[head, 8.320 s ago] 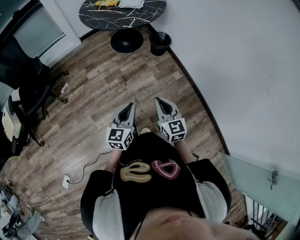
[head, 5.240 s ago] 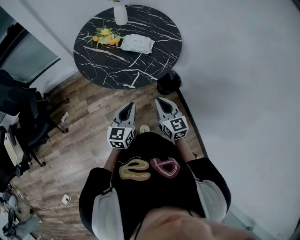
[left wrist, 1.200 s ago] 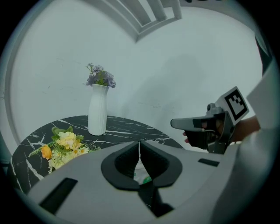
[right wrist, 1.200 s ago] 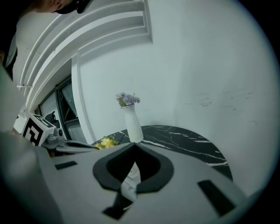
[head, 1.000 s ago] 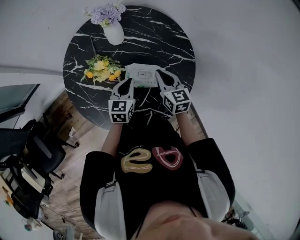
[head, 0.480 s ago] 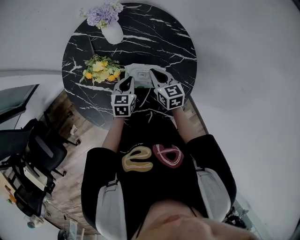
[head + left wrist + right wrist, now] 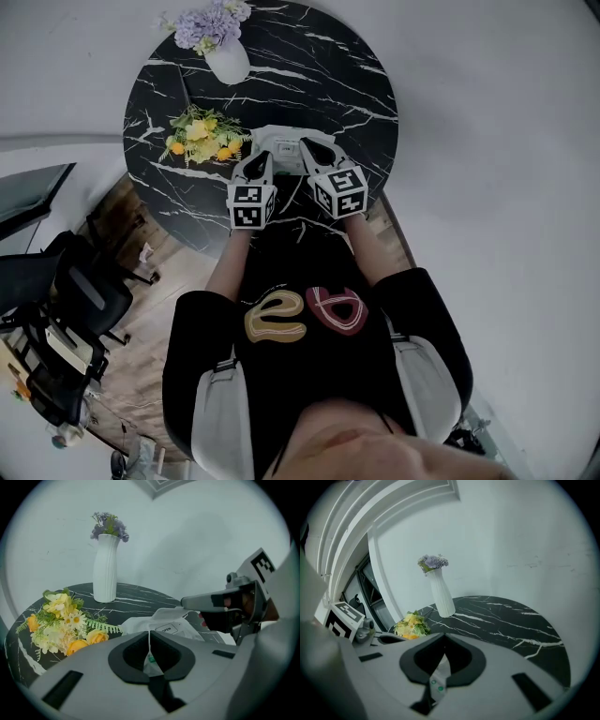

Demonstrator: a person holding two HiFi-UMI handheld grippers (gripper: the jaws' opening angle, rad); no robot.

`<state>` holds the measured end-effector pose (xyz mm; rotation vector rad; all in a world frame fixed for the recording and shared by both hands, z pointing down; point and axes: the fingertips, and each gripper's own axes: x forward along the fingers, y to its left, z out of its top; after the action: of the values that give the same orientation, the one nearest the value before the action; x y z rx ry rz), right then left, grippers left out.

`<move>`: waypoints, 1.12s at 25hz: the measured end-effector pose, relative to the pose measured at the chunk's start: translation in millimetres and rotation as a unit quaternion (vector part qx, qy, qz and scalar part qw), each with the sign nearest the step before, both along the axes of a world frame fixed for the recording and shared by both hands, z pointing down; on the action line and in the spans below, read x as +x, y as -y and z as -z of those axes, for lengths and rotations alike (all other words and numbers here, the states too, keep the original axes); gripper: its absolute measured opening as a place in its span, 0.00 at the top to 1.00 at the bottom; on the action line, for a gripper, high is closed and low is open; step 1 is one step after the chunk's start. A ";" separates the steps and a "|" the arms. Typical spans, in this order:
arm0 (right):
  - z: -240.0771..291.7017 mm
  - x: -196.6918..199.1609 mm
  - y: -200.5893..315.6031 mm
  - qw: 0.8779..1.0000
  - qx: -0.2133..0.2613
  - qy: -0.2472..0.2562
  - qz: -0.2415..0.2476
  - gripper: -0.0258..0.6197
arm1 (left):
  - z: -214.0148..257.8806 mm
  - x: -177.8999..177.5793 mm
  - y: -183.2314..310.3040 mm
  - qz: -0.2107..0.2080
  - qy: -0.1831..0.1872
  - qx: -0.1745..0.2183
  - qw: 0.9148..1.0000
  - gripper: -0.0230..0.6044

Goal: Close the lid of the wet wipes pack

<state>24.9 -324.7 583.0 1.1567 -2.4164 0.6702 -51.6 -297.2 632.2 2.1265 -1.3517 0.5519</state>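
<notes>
The white wet wipes pack lies on the round black marble table, just beyond both grippers. In the left gripper view the pack shows a label reading OPEN, and a white flap stands raised at its far side. My left gripper is shut and empty at the pack's near left edge. The right gripper is shut too, hovering over the pack's right part. Through the right gripper's jaws only a sliver of the pack shows.
A white vase with purple flowers stands at the table's far left. A bouquet of yellow flowers lies left of the pack. Office chairs stand on the wooden floor at the left. A white wall runs on the right.
The person walked from the open floor up to the table. Over the last second both grippers drew in towards the pack, the right one shifting left over it.
</notes>
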 end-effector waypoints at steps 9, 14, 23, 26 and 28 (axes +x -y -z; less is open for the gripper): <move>-6.4 0.3 -8.0 1.000 -0.008 -0.004 -0.002 0.94 | -11.3 -2.2 -4.4 -0.003 0.006 -0.016 1.000 0.93; -12.6 -1.0 -13.3 1.000 -0.016 -0.012 0.002 0.94 | -14.9 -4.5 -5.3 0.002 0.005 -0.022 1.000 0.93; -21.9 -2.9 -18.0 0.999 -0.029 -0.018 0.008 0.94 | -17.7 -5.0 -4.6 0.006 -0.003 -0.024 1.000 0.93; -24.8 -4.6 -20.4 0.999 -0.033 -0.019 0.011 0.94 | -17.5 -5.1 -4.6 0.006 -0.005 -0.023 1.000 0.93; -27.6 -5.4 -21.8 0.999 -0.037 -0.021 0.012 0.94 | -17.9 -5.5 -4.4 0.005 -0.006 -0.024 1.000 0.93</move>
<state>19.5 -302.9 610.7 1.1007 -2.3466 0.7132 -57.1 -292.8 650.1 2.0793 -1.3292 0.5618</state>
